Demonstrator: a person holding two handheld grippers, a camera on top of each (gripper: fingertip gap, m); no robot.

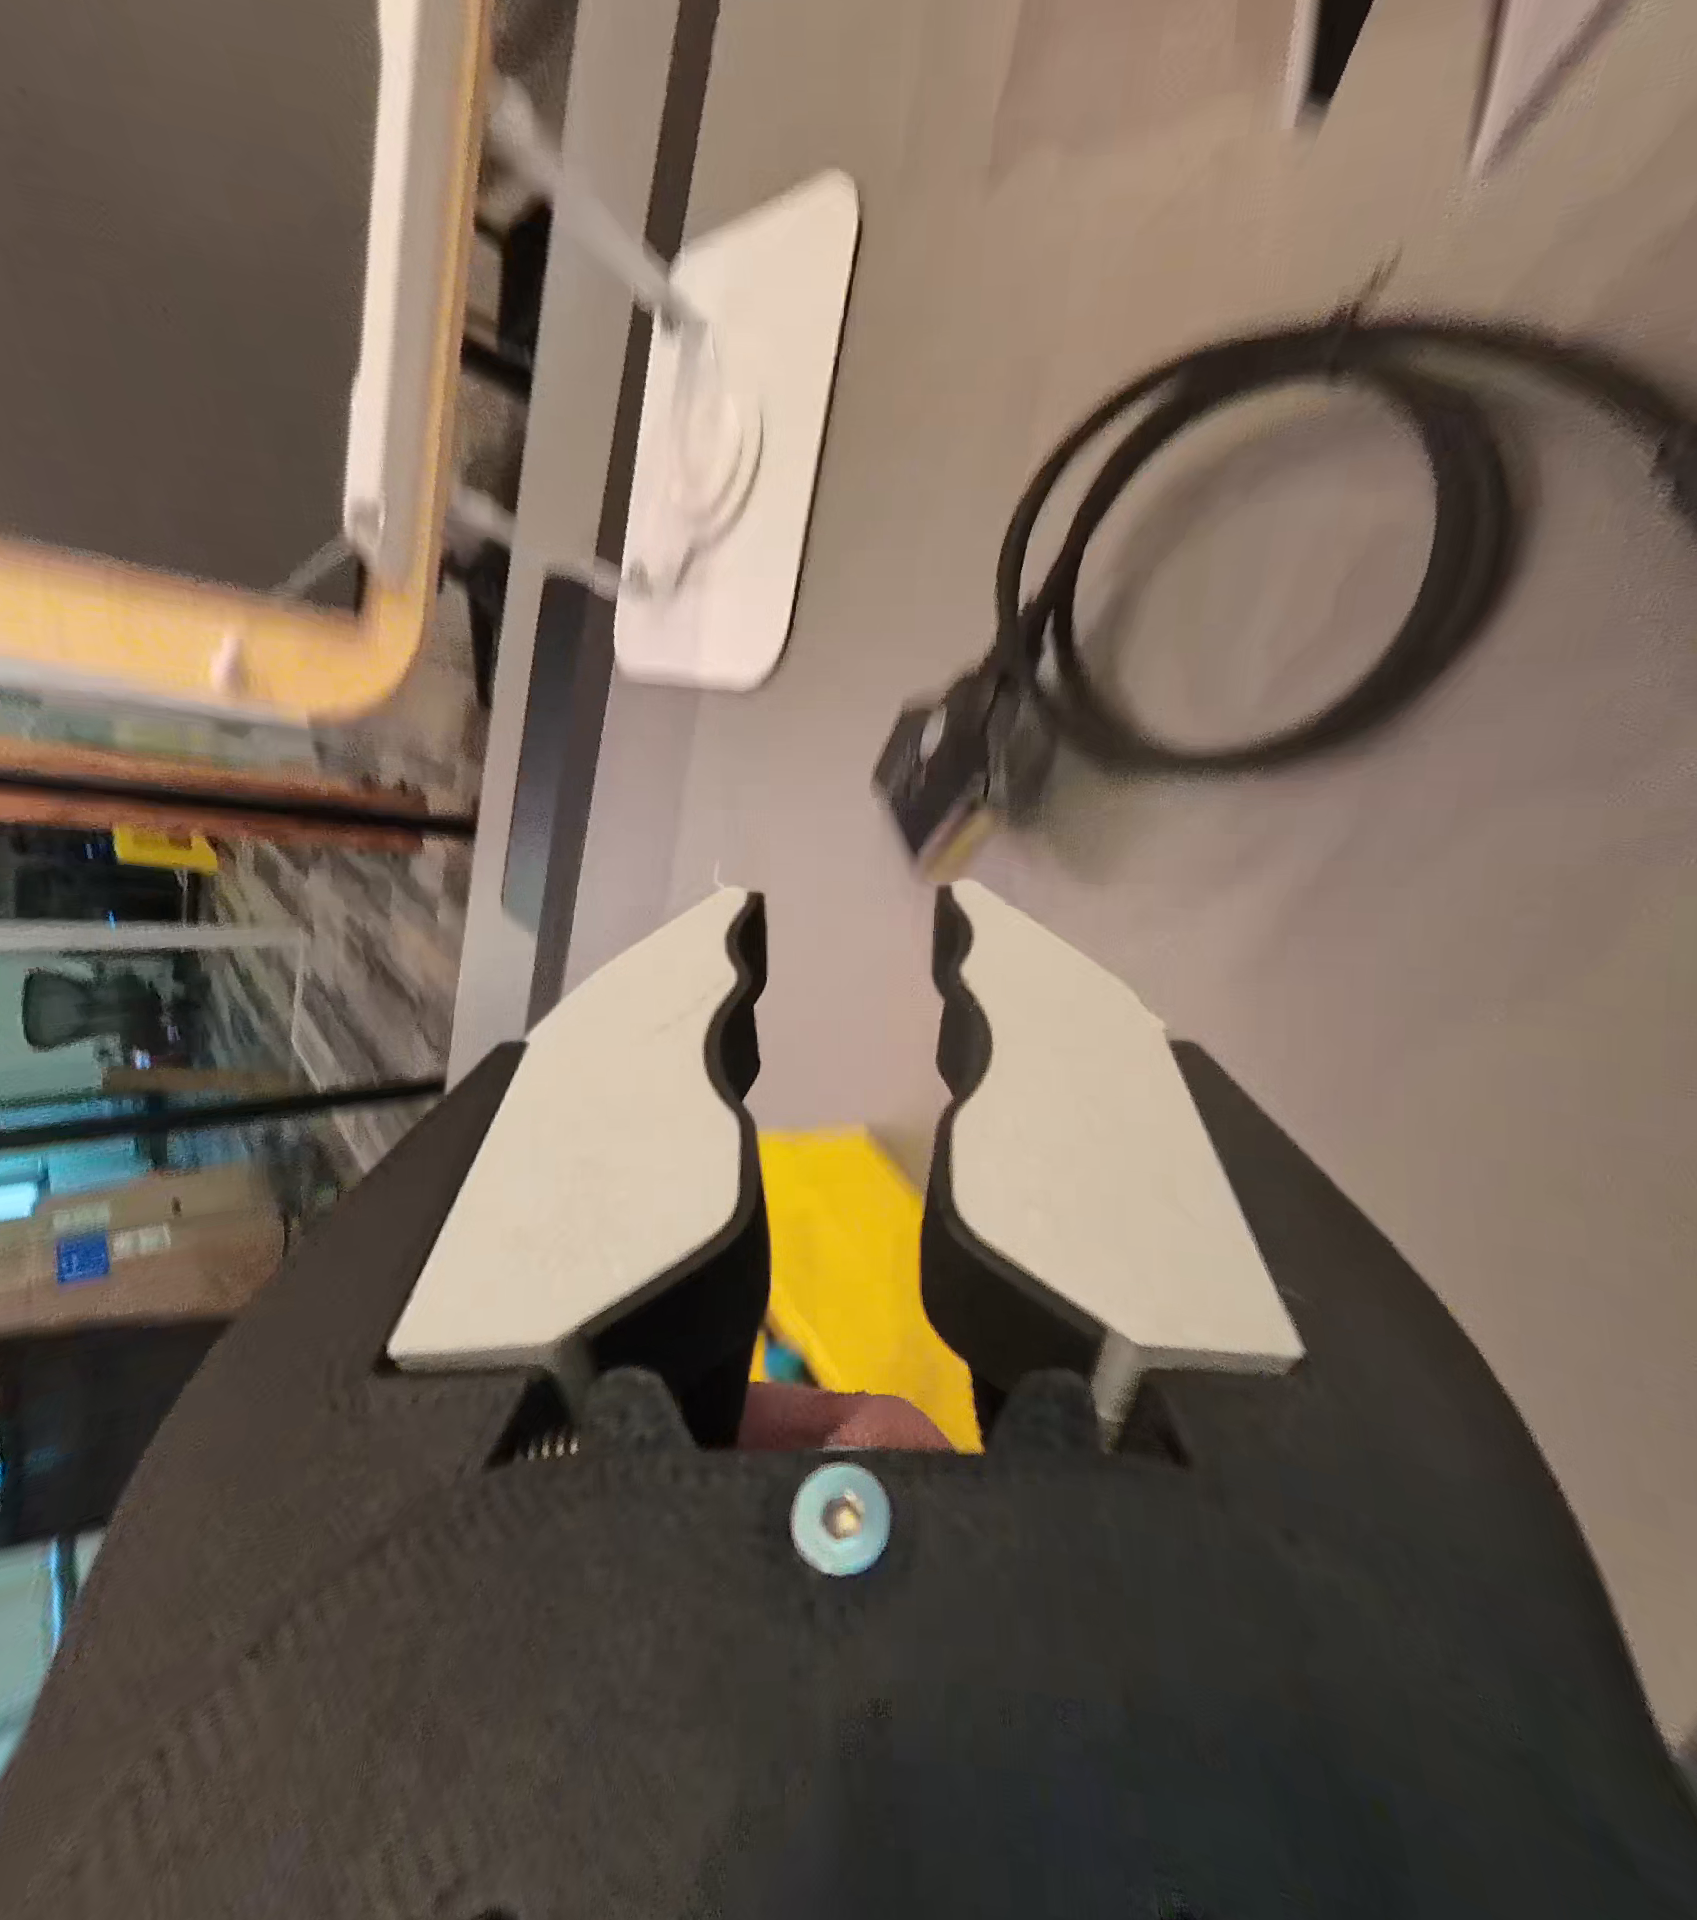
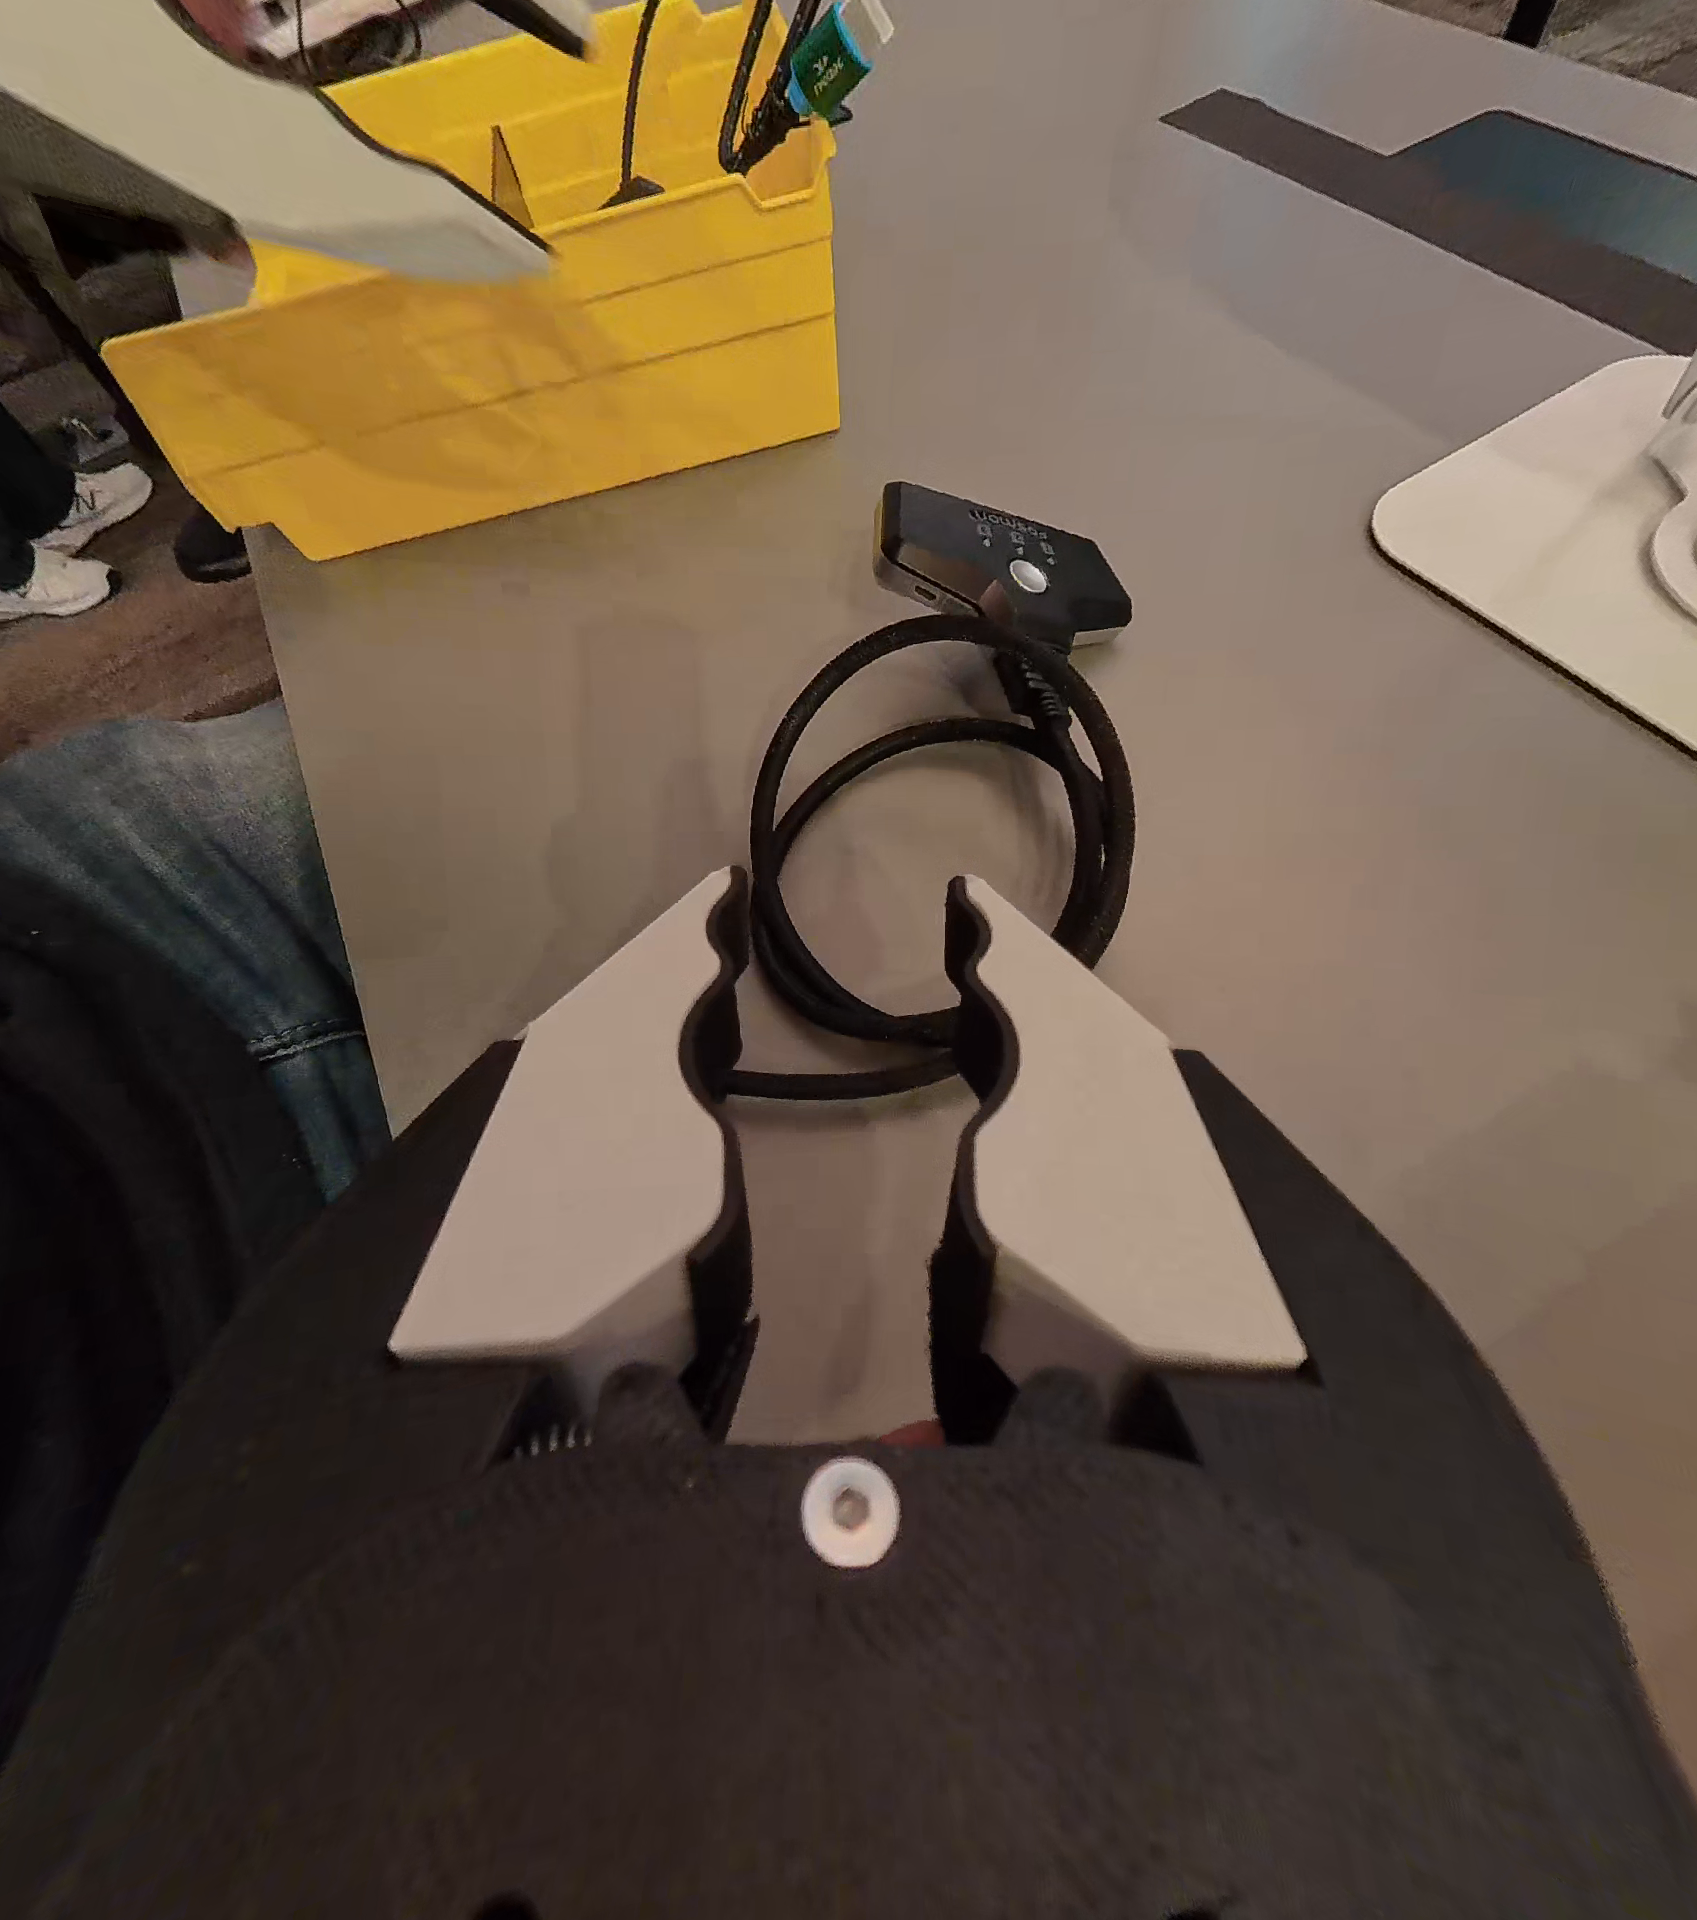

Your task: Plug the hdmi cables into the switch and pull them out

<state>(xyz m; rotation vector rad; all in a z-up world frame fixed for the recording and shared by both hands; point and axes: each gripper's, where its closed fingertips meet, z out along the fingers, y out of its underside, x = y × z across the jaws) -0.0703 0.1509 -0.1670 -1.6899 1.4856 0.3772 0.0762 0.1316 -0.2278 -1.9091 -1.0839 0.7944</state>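
Observation:
A small black HDMI switch (image 2: 1005,561) lies on the grey table (image 2: 1343,935). A black cable (image 2: 937,831) runs from it in a coil toward me. My right gripper (image 2: 849,894) is open and hovers over the near side of the coil, so part of the loop shows between its fingers. In the blurred, rotated left wrist view my left gripper (image 1: 849,904) is open and empty. The cable's free plug (image 1: 937,800) lies just beyond its right fingertip, with the coil (image 1: 1259,561) behind. The left gripper's fingers (image 2: 324,166) show over the bin at top left.
A yellow bin (image 2: 511,343) holding more cables stands at the table's far left corner. A white stand base (image 2: 1602,551) sits on the right and also shows in the left wrist view (image 1: 740,416). A person's jeans leg (image 2: 148,883) is by the table's left edge. My right fingertips sit around 15 centimeters from my left ones.

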